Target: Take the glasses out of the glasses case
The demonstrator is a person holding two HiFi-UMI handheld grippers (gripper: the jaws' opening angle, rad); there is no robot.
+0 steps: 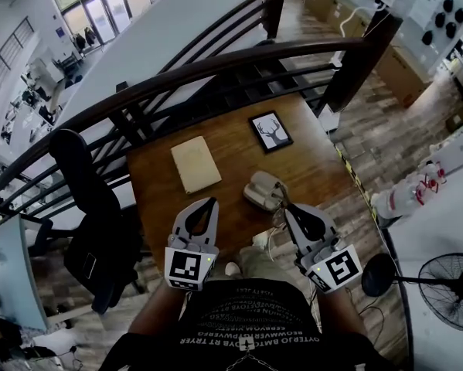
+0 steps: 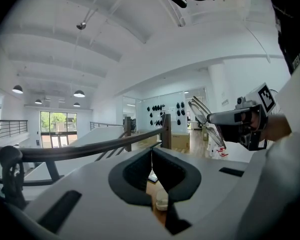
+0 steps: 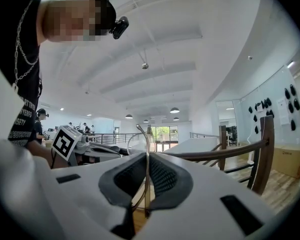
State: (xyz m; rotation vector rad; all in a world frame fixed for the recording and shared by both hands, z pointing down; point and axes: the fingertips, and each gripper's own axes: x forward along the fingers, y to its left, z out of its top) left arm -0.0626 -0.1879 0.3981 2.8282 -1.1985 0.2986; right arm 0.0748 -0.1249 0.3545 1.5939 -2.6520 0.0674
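Right gripper view: thin-rimmed glasses [image 3: 147, 156] (clear lenses)

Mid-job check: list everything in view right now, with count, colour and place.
Glasses: one, thin metal frame, clear lenses, held up in the right gripper.
Case: one, pale grey, open, near right of the table.
Pad: one, beige, middle of the table.
Picture: one, black frame with a deer, far right of the table.
Table: one, brown wood.
Chair: one, black, left of the table.
Fan: one, black, lower right.
Railing: one, dark, beyond the table.
Left gripper: grey, shut, empty, over the table's near edge.
Right gripper: grey, shut on the glasses.
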